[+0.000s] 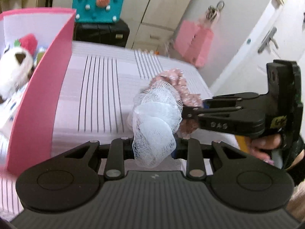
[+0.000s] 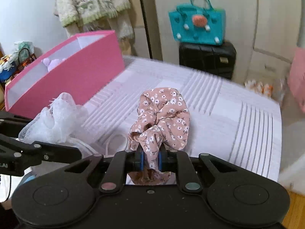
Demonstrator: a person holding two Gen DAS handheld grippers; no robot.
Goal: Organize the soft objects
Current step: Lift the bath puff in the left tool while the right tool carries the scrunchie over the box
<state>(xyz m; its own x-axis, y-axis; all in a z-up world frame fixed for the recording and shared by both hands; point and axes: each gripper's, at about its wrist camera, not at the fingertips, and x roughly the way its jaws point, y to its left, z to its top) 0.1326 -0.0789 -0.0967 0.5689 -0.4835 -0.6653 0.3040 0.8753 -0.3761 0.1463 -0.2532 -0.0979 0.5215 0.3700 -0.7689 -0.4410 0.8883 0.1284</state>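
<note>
We are carrying two soft things at once above the striped bedspread (image 2: 219, 114), and by our reckoning the pick-up is done and the drop-off is the step in hand. The pink box (image 2: 82, 80), already holding plush toys (image 1: 15, 66), is standing on the bed to our left, so the next move is calling for both loads to travel over its rim before any release. Our left gripper (image 1: 154, 148) is pinching the white mesh pouf (image 1: 156, 122) between nearly closed jaws. Our right gripper (image 2: 150, 159) is clamping the floral scrunchie (image 2: 162, 114), its jaws drawn narrow on a fold of the fabric.
</note>
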